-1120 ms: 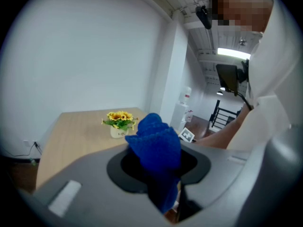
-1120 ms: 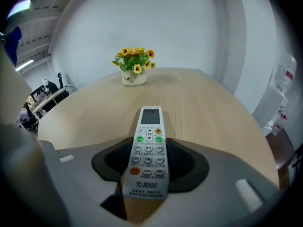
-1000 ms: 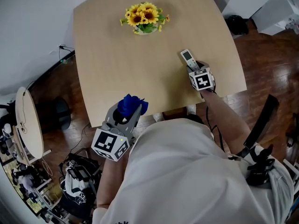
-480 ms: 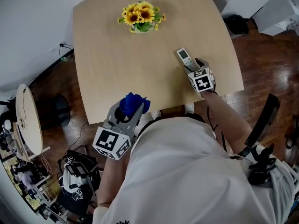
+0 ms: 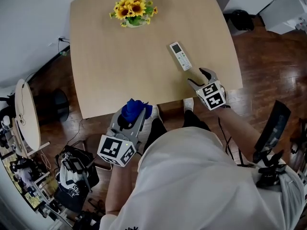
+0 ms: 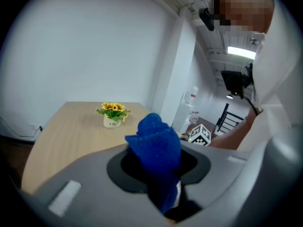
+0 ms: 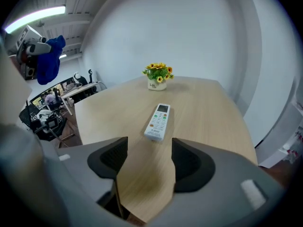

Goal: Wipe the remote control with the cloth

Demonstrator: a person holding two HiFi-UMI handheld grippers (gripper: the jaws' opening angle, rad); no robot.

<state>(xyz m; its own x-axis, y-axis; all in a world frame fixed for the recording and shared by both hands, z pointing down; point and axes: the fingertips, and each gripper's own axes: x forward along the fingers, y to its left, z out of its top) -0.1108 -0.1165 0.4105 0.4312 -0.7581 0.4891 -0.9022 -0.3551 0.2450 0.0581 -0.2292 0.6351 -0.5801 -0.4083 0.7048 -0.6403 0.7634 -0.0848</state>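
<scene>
A white remote control [image 5: 180,56] lies flat on the wooden table [image 5: 120,66], toward its right side. My right gripper [image 5: 201,77] is open and empty, a short way behind the remote near the table's front edge; the remote [image 7: 158,121] lies just beyond its jaws in the right gripper view. My left gripper [image 5: 134,112] is shut on a bunched blue cloth [image 5: 135,109] and is held at the front edge of the table, well left of the remote. The cloth [image 6: 155,145] sticks up between the jaws in the left gripper view.
A small white pot of sunflowers [image 5: 131,9] stands at the far side of the table. Beyond the table edges is dark wood floor [image 5: 268,71]. A round side table [image 5: 27,123] and a dark bag [image 5: 72,176] are at the left.
My right gripper let go of the remote and drew back toward the table's front edge, now open. The left gripper with the cloth has hardly moved.
</scene>
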